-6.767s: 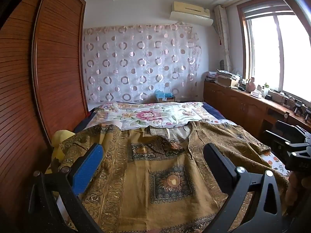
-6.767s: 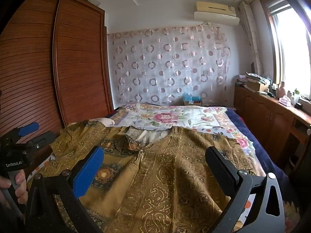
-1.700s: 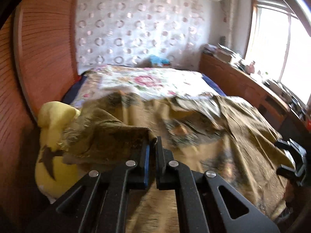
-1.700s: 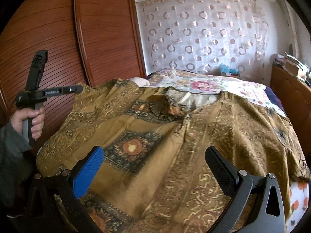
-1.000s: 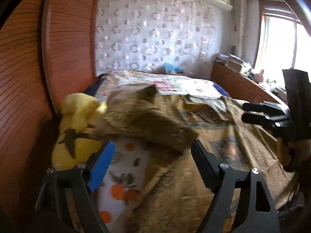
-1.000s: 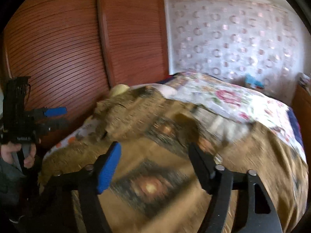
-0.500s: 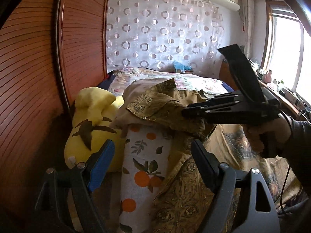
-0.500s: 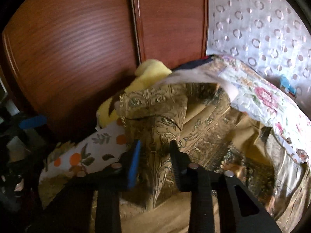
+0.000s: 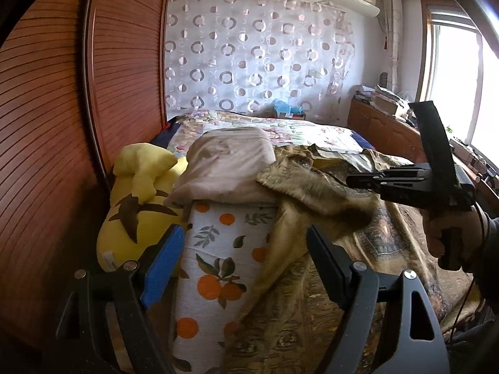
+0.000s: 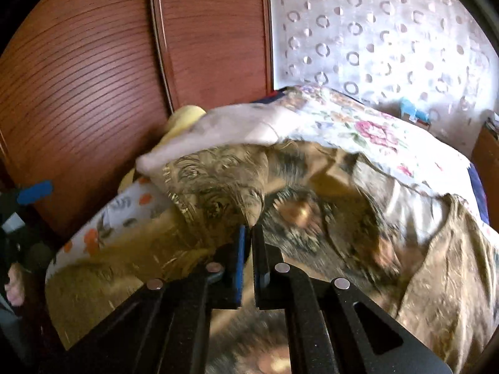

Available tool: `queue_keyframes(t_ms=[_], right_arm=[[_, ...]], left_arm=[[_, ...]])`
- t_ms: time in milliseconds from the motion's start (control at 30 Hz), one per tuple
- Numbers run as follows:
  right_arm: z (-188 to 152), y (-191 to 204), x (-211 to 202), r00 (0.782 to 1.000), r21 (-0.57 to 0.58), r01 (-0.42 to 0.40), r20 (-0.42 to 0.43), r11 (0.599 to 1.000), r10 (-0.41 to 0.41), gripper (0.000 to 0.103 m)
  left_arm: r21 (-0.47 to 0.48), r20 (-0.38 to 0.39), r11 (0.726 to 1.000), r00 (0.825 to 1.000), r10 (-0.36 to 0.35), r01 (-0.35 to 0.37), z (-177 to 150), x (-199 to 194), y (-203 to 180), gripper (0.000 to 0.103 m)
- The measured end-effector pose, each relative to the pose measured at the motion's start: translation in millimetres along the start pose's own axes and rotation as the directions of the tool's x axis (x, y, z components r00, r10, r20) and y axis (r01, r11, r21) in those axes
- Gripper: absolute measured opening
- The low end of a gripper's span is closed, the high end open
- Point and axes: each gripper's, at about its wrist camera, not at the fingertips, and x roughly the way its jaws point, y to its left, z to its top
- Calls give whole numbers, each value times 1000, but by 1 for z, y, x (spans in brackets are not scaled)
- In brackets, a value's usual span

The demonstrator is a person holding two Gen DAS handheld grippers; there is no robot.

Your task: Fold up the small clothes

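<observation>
A gold-brown patterned garment (image 9: 327, 277) lies spread over the bed; its left sleeve (image 9: 305, 187) is folded in over the body. My right gripper (image 10: 249, 233) is shut on that sleeve's end (image 10: 218, 187) and holds it lifted; it also shows in the left wrist view (image 9: 352, 181), held in a hand. My left gripper (image 9: 243, 249) is open and empty, low over the bed's left edge above the orange-print sheet (image 9: 218, 249).
A yellow plush toy (image 9: 137, 199) lies between the bed and the wooden wardrobe (image 9: 62, 124) on the left. A beige pillow (image 9: 224, 165) sits behind the sleeve. A floral quilt (image 9: 280, 127) covers the far bed. A wooden cabinet (image 9: 383, 131) runs under the window on the right.
My left gripper let go of the sleeve and drew back open. My right gripper swung left, closed on the sleeve and is pulling it rightward over the garment.
</observation>
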Motion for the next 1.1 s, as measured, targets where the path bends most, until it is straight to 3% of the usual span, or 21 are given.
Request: queue_keyframes(t_ms=[67, 100, 167, 200, 400, 500, 600, 633, 867, 1033, 1100], right_arm=[[1, 4, -3, 999, -32, 49, 17, 998, -49, 18], [3, 7, -4, 999, -38, 42, 23, 998, -41, 23], [9, 14, -2, 999, -40, 0, 33, 999, 2, 51], [13, 20, -5, 999, -42, -30, 38, 999, 31, 54], [14, 49, 29, 992, -124, -123, -18, 985, 122, 54], [18, 54, 52, 994, -169, -95, -60, 981, 86, 53], [21, 52, 66, 996, -188, -39, -81, 981, 24, 22], [21, 49, 64, 997, -178, -33, -70, 984, 21, 6], [18, 8, 2, 997, -30, 25, 77, 999, -23, 5], [-11, -22, -41, 997, 83, 16, 70, 996, -21, 5], [-22, -29, -50, 997, 98, 49, 52, 994, -54, 7]], left_arm=[[2, -2, 1000, 1000, -4, 4, 1, 1, -2, 81], [4, -2, 1000, 1000, -4, 4, 1, 1, -2, 81], [9, -3, 1000, 1000, -5, 5, 1, 0, -3, 81], [10, -2, 1000, 1000, -6, 6, 1, 0, -3, 81], [10, -7, 1000, 1000, -6, 6, -1, -1, -4, 81], [11, -13, 1000, 1000, -9, 9, -3, -1, -5, 81], [16, -19, 1000, 1000, -11, 11, -5, -1, -8, 81], [18, -20, 1000, 1000, -12, 13, -5, -1, -8, 81], [22, -27, 1000, 1000, -17, 17, -6, 0, -13, 81], [27, -23, 999, 999, -27, 28, -4, 2, -18, 81], [29, -25, 999, 999, -30, 30, -3, 5, -21, 81]])
